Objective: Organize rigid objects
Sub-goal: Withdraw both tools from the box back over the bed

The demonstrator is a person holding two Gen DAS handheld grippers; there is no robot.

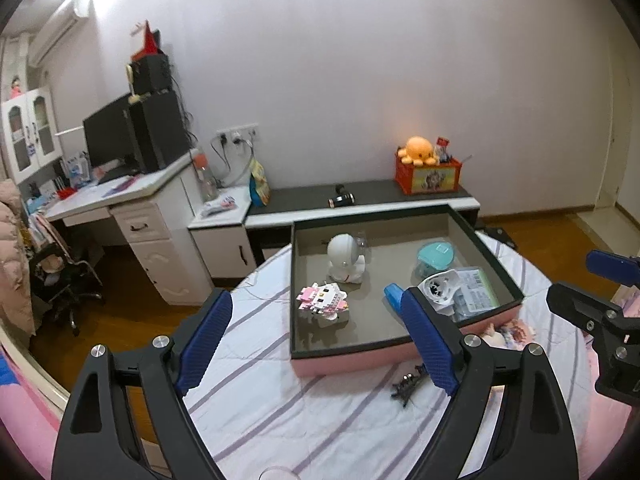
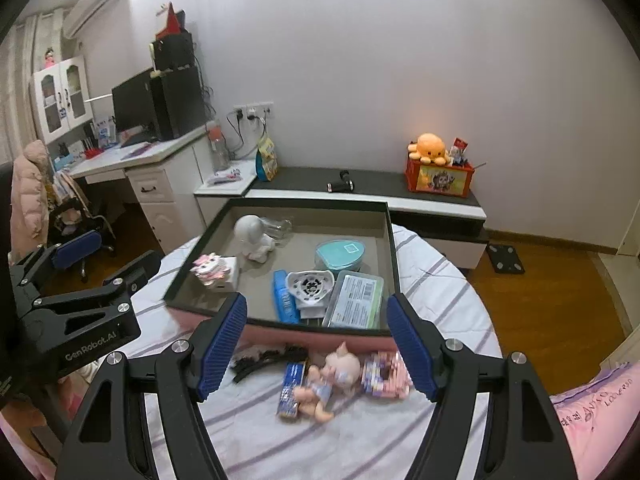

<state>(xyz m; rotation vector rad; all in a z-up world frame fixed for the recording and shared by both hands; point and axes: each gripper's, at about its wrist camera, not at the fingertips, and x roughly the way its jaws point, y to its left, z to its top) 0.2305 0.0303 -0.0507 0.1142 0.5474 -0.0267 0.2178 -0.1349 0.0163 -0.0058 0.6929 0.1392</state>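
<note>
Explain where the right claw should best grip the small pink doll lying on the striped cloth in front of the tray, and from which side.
Grip the pink doll across its round head, probably from above: it lies flat between a blue packet and a pink block toy, so side access looks cramped. The right claw is open above it.

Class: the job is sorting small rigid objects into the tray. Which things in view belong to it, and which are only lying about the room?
Belongs to the job:
tray
pig figure
black hair clip
pink block toy
blue packet
left tongs
right tongs

Lying about:
orange plush octopus
red crate
monitor
bottle
</note>
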